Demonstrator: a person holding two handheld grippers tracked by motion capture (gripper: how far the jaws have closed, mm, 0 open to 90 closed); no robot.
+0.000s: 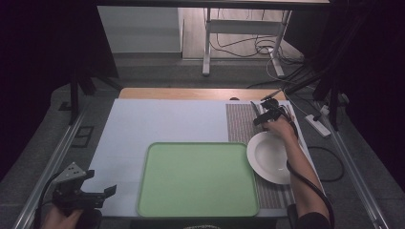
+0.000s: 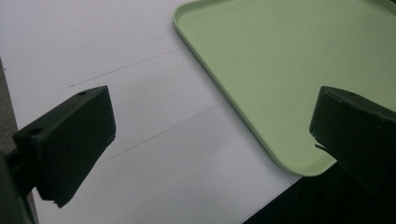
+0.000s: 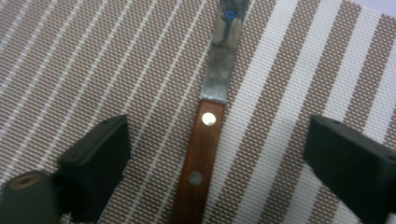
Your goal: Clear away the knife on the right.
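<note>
Right gripper (image 3: pixel 215 154) hovering over striped placemat (image 1: pixel 241 124) at far right, jaws gaping wide either side of knife (image 3: pixel 205 140), not touching it. White plate (image 1: pixel 270 157) lying just near of it, beside green tray (image 1: pixel 198 179). Left gripper (image 1: pixel 102 193) waiting at near left table (image 1: pixel 157 119) edge, jaws spread, holding nothing.

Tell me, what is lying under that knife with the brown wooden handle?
Under the wooden-handled knife lies a woven placemat with brown and white stripes. The right gripper hovers open over the handle. Whatever is beneath the mat is covered.
</note>
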